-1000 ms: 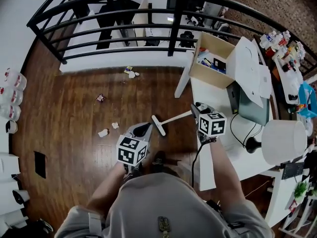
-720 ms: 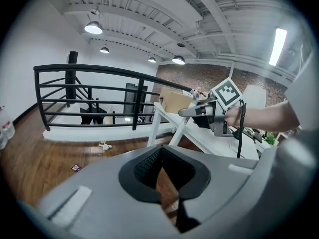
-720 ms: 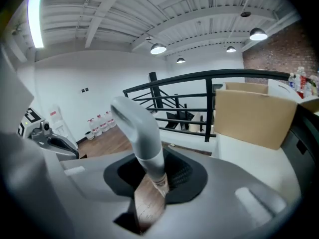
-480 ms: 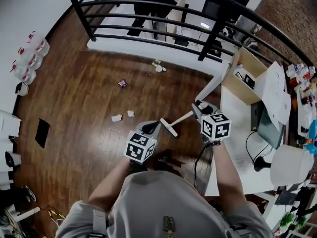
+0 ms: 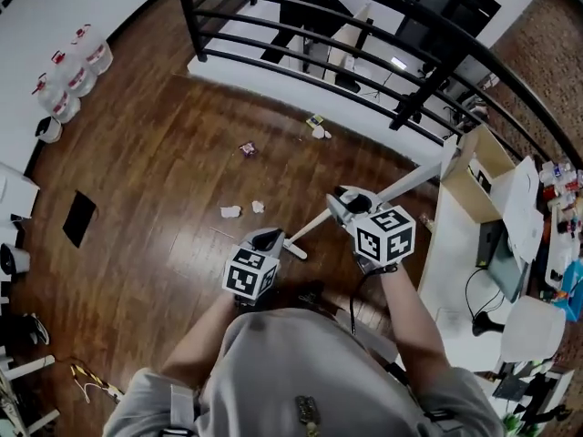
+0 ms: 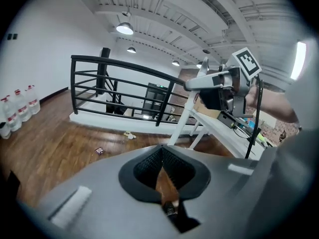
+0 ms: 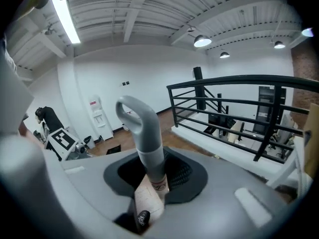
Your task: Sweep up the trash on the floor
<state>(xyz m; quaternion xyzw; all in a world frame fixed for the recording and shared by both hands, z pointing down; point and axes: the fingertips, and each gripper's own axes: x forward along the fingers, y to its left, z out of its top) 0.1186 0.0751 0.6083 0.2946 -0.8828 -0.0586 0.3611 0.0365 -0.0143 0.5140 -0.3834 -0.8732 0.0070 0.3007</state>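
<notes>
Jaws of right gripper [image 7: 152,163] are held partly closed, clamped on grey handle of broom [image 7: 142,128]. Jaws of left gripper [image 6: 160,153] are brought tip to tip; nothing is gripped. Bits of trash [image 5: 230,211] are scattered on floor [image 5: 155,180] ahead, apart from broom head.

Right tool [image 5: 342,203] holding broom [image 5: 310,229], trash [image 5: 230,212] on floor [image 5: 155,180]

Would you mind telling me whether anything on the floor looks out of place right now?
Yes: litter lies scattered on the wooden floor: two crumpled white scraps ahead of the left claw, a small wrapper farther out, and more bits by the railing.
</notes>
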